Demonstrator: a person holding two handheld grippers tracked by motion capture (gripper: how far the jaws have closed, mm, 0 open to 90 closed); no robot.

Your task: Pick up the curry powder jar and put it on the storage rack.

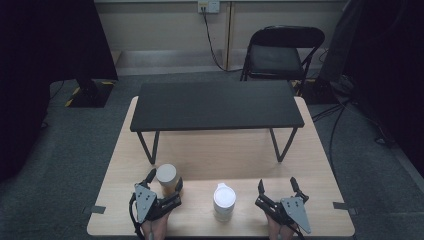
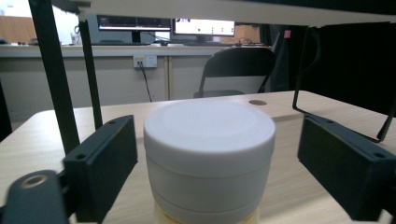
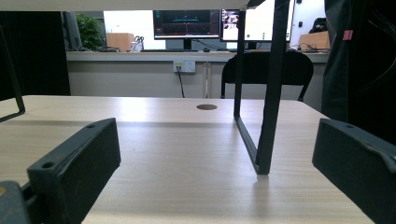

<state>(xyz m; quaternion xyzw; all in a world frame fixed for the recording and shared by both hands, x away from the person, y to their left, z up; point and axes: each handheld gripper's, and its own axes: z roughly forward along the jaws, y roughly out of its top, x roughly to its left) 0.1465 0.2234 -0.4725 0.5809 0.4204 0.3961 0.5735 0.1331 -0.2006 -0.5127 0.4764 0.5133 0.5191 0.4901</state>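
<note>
Between the jaws of the left gripper (image 1: 165, 181) stands a jar with a white lid (image 2: 208, 154), upright on the wooden surface (image 1: 210, 155), its long axis vertical and its lid facing up. Those jaws are spread wide, one on each side of the jar with a clear gap to either wall; they flank it but have no hold on it. By my judgement the grasp is lined up but not yet made: closing, lifting and placing are all left.

Off to that gripper's right, between the two pairs of jaws in the high view, a second white-capped bottle (image 1: 224, 201) also stands upright, apart from both.

The right gripper (image 1: 277, 186) is open just as wide and holds nothing; bare wood lies between its jaws.

Beyond both pairs of jaws a low black shelf (image 1: 215, 106) on thin metal legs (image 3: 261, 116) spans the surface. Farther off sits a folding chair (image 1: 280, 52) against the wall.
</note>
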